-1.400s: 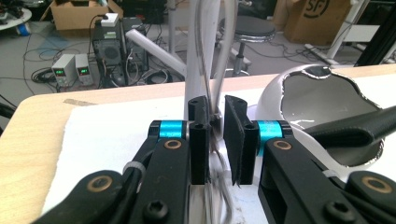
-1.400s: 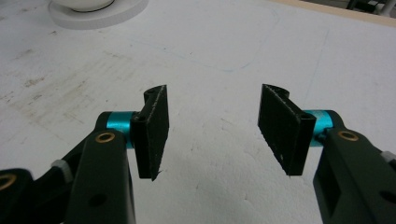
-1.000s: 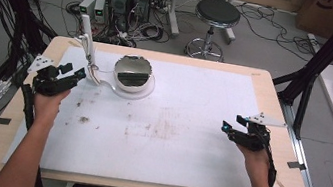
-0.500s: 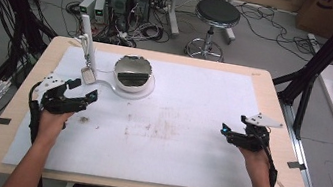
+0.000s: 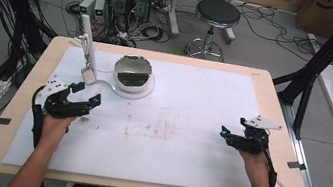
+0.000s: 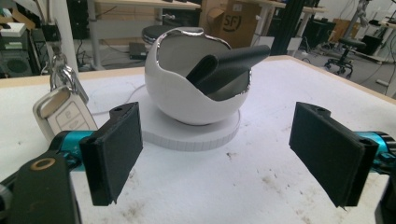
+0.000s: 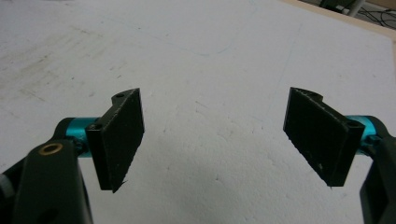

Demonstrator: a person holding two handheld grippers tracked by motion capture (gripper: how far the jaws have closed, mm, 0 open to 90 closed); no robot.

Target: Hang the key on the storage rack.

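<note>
1. Since the earlier frame, the left gripper [image 5: 83, 102] had dropped back from the far left toward the near edge; the right gripper [image 5: 232, 135] had kept its place.
2. Both sets of jaws stood apart, empty.
3. The key fob [image 6: 63, 113] hung from a stand [image 5: 86, 40], just left of the bowl [image 5: 133, 72], far left on the table [image 5: 181, 177].
4. Its long axis ran nearly upright, ring end up, slightly tilted.
5. A good grasp would likely approach level, pads closing on the flat faces, clear of the bowl.
</note>
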